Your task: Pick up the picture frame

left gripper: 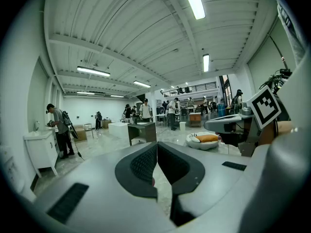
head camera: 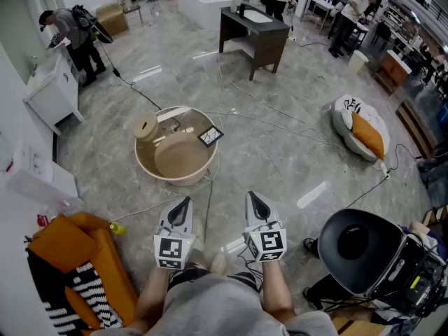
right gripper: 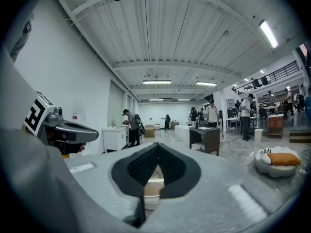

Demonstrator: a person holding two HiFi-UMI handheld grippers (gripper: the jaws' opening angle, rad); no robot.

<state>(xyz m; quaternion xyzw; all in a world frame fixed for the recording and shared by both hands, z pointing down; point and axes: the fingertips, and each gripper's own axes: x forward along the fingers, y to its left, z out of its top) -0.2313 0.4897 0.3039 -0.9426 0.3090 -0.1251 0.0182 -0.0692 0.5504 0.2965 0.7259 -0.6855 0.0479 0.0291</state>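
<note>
Your left tool (head camera: 185,203) and right tool (head camera: 254,197) both pinched shut, empty. Picture frame (head camera: 210,136) lies straight ahead on tub (head camera: 183,180) rim, well apart, left tool marginally nearer.

Holding left gripper (head camera: 183,202) and right gripper (head camera: 255,197) side by side, well short of the round beige tub (head camera: 178,176), aimed toward it, both with jaws closed and empty.

A small dark-edged picture frame (head camera: 210,136) rests tilted on the right rim of a round beige tub (head camera: 171,178)
</note>
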